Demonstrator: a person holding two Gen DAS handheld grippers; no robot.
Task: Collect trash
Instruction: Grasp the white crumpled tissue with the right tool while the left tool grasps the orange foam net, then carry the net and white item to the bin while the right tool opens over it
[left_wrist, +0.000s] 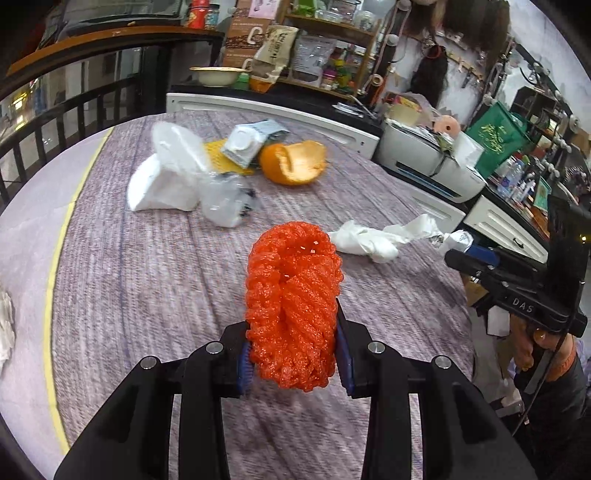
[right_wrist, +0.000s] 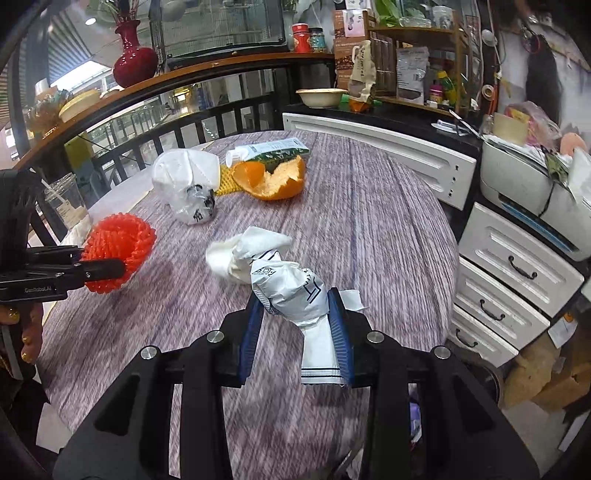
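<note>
My left gripper (left_wrist: 293, 332) is shut on an orange-red foam fruit net (left_wrist: 291, 280), held above the table; the right wrist view shows that net (right_wrist: 118, 247) at the left in the left gripper (right_wrist: 101, 271). My right gripper (right_wrist: 295, 302) is shut on a crumpled white wrapper with dark print (right_wrist: 291, 288), also lifted off the table. In the left wrist view the right gripper (left_wrist: 456, 256) sits at the right edge with the wrapper (left_wrist: 458, 238) at its tip. A crumpled white tissue (right_wrist: 251, 247) lies on the cloth just beyond the wrapper.
The round table (left_wrist: 147, 277) has a grey-purple woven cloth. At its far side lie an orange peel (left_wrist: 295, 162), a white mask and bag (left_wrist: 166, 177), clear plastic (left_wrist: 225, 203) and a small carton (left_wrist: 247, 142). White drawers (right_wrist: 517, 277) stand right; a plastic cup (right_wrist: 66, 203) stands left.
</note>
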